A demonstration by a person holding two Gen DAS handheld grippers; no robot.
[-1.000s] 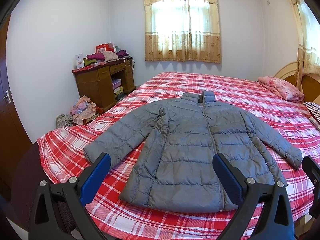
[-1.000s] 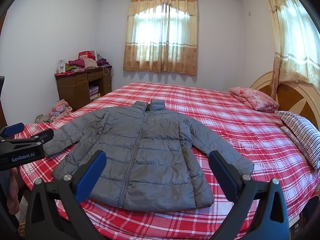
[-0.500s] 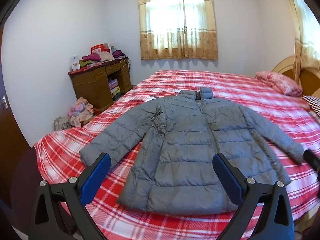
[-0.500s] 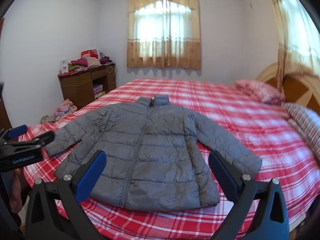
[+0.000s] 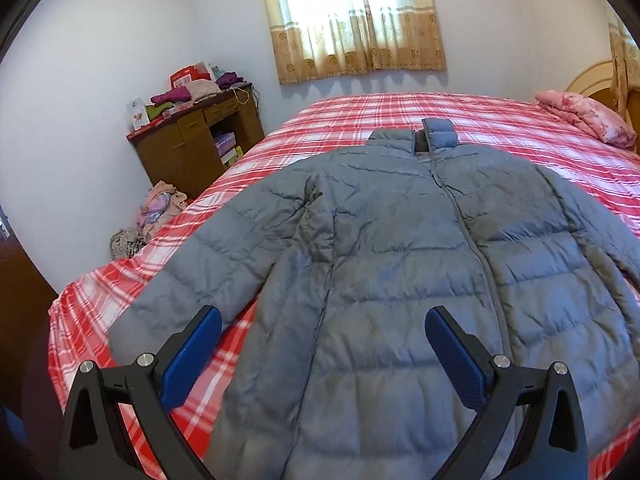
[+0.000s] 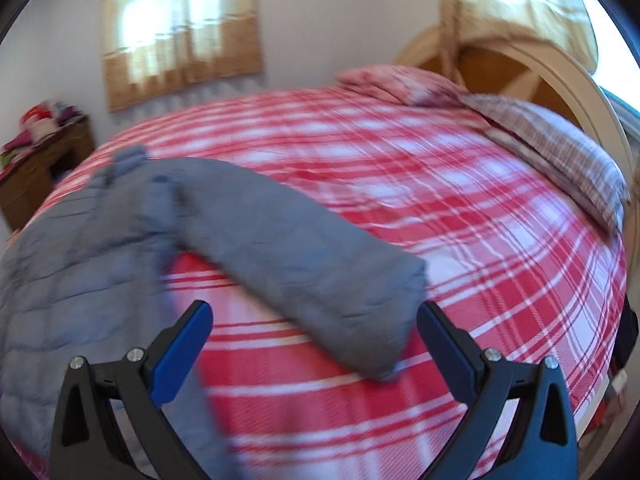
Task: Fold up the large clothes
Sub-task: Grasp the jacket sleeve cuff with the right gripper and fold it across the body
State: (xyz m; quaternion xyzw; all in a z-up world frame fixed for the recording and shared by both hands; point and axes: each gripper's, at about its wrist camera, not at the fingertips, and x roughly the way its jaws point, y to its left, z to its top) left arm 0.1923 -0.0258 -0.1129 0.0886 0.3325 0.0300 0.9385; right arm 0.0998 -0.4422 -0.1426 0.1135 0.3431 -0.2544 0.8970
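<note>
Left wrist view: grey puffer jacket (image 5: 400, 280) lies flat, zipped, sleeves spread, on the red plaid bed (image 5: 400, 112). Left gripper (image 5: 324, 344) and right gripper (image 6: 314, 334) hover with fingers released, holding nothing. Judged: folding not yet begun.

A home bedroom: a bed (image 5: 400, 112) under a red plaid sheet, pillows (image 6: 552, 148) against a wooden headboard (image 6: 532, 76), curtained window (image 5: 356, 16), and a cluttered wooden dresser (image 5: 192, 140).

White walls (image 5: 100, 60); curtained window (image 5: 356, 16), daylight; cluttered wooden desk (image 5: 192, 140); red plaid bed (image 5: 400, 112); arched headboard (image 6: 532, 76).
</note>
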